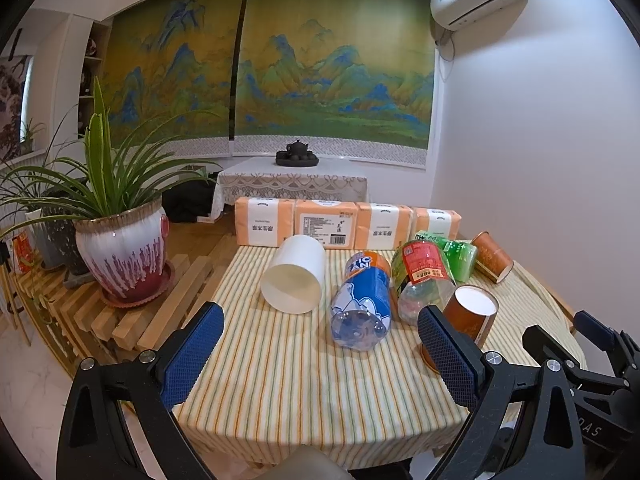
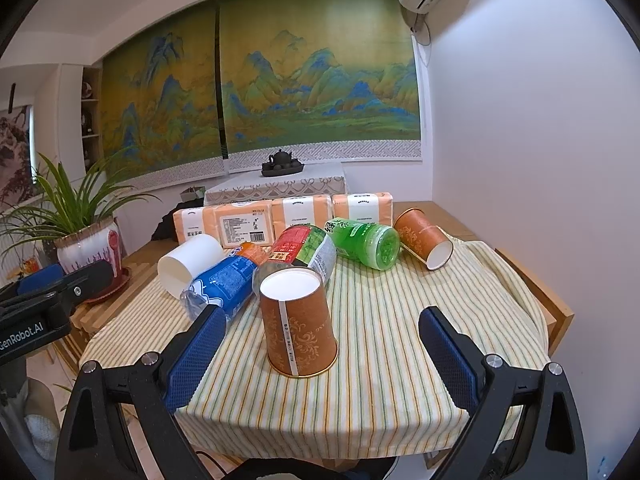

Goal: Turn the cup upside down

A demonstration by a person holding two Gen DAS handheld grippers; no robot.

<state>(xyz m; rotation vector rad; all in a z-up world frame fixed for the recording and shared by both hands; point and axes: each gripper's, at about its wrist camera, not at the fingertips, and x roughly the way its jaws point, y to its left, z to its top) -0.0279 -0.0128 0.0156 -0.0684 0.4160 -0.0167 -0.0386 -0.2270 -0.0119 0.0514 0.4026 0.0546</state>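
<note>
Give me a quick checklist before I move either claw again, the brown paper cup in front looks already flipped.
1. Brown patterned paper cup upside down, rim flat on the striped tablecloth: ok.
2. Right claw open and apart from the cup: ok.
3. Left claw open, holding nothing: ok.
4. Space around the cup: not ok; the blue-labelled plastic bottle and the red-and-green-labelled bottle lie close behind it.
5. Other cups: not ok if they count; a second brown paper cup and a white paper cup lie on their sides.
6. Whether the nearest bottle touches the cup: cannot tell.
</note>
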